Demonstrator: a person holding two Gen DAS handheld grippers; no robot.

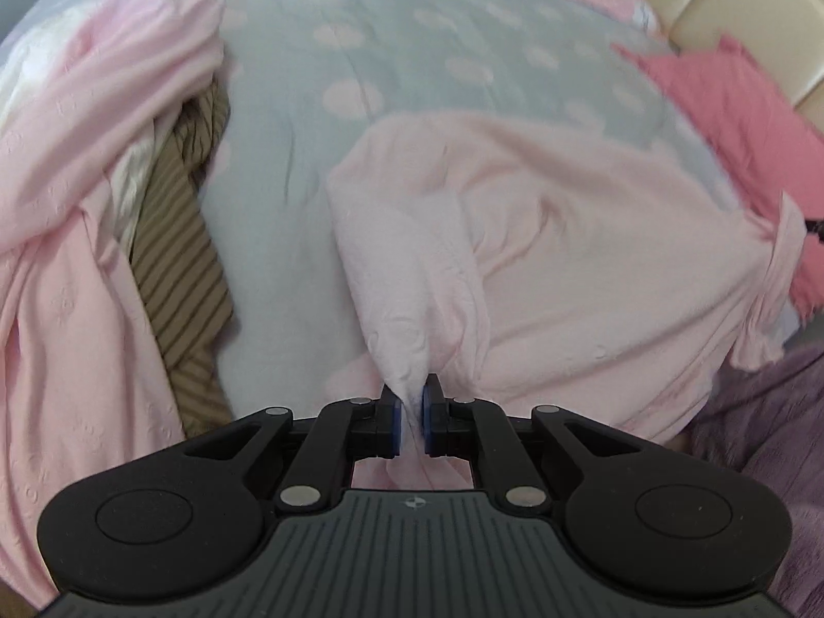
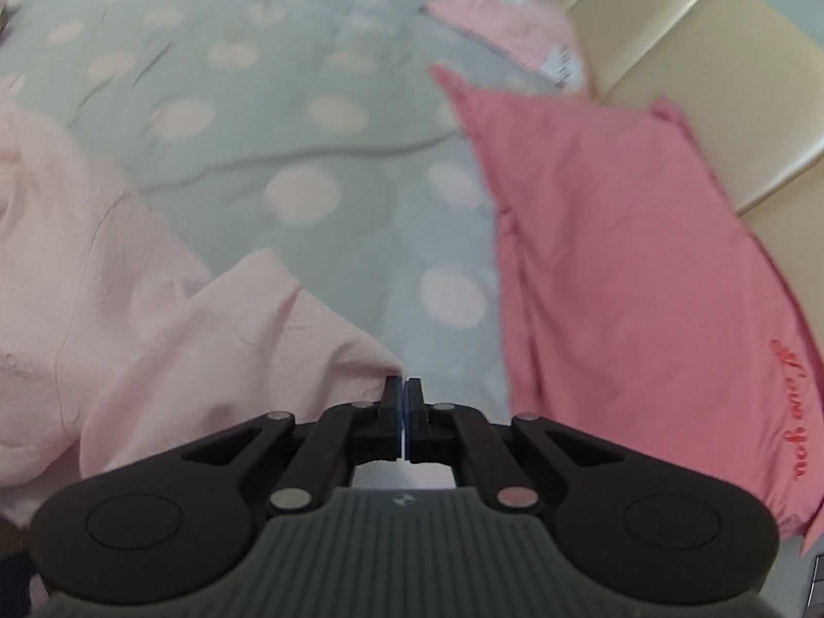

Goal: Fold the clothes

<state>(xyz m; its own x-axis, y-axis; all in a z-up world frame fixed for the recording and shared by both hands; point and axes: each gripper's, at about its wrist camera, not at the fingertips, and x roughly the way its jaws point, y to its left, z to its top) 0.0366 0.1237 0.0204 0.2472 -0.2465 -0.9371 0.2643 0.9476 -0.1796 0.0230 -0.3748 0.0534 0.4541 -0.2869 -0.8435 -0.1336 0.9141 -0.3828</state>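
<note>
A pale pink garment (image 1: 566, 237) lies spread on the bed, lifted at two points. My left gripper (image 1: 410, 396) is shut on a bunched fold of it; the cloth rises in a cone straight into the blue pads (image 1: 395, 412). In the right wrist view the same garment (image 2: 154, 335) runs from the left up to a corner that ends at my right gripper (image 2: 404, 386), whose jaws are pressed together on that thin edge. In the left wrist view the far right corner (image 1: 775, 242) is gathered and pulled up.
The bed has a grey sheet with pink dots (image 2: 309, 103). A heap of pink and brown striped clothes (image 1: 175, 257) lies at the left. A dark pink pillow (image 2: 618, 257) and a folded pink item (image 2: 515, 26) sit by the cream headboard (image 2: 695, 51). Purple fabric (image 1: 762, 412) is at lower right.
</note>
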